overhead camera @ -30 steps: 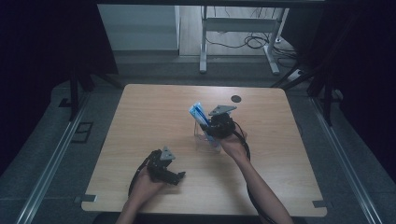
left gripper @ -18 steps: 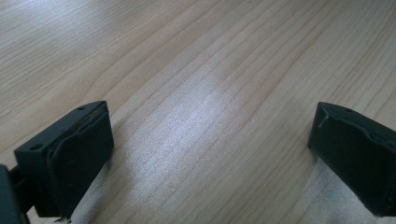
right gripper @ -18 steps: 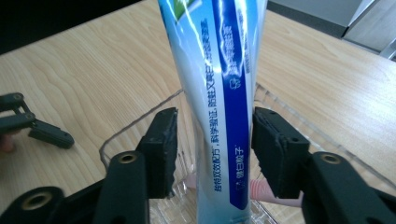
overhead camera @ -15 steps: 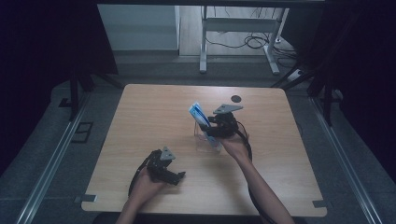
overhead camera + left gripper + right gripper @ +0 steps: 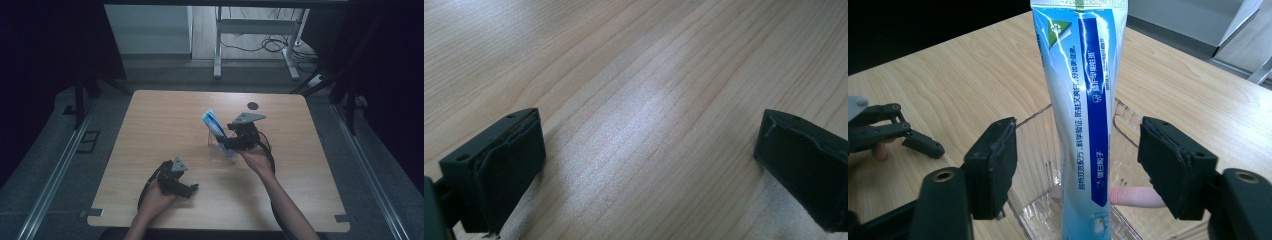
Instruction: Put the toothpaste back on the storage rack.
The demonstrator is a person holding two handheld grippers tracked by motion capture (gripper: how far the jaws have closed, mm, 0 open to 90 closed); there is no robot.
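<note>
High view: my right gripper (image 5: 231, 141) sits at the clear container (image 5: 222, 149), just right of it, mid-table. The toothpaste tube (image 5: 215, 125) stands in the container, leaning up and away toward the far-left. My left gripper (image 5: 184, 186) rests near the table's (image 5: 165, 115) front edge, well apart from the container, on its near-left. Plenty of bare wood left of and beyond the container; a small dark disc (image 5: 253, 105) lies beyond it, near the far edge.

Left gripper view: jaws wide apart over bare wood, holding nothing — no risk here.

Right gripper view: my jaws stand apart on either side of the tube (image 5: 1080, 115), neither pad touching it. The tube rises upright out of the container (image 5: 1073, 215), with a pink thing (image 5: 1143, 196) lying low inside. Risk, I'd judge: the tube is tall in a light container — brushing it with a jaw as I pull back could tip the tube or drag the container. Backing straight away from the container looks safest.
</note>
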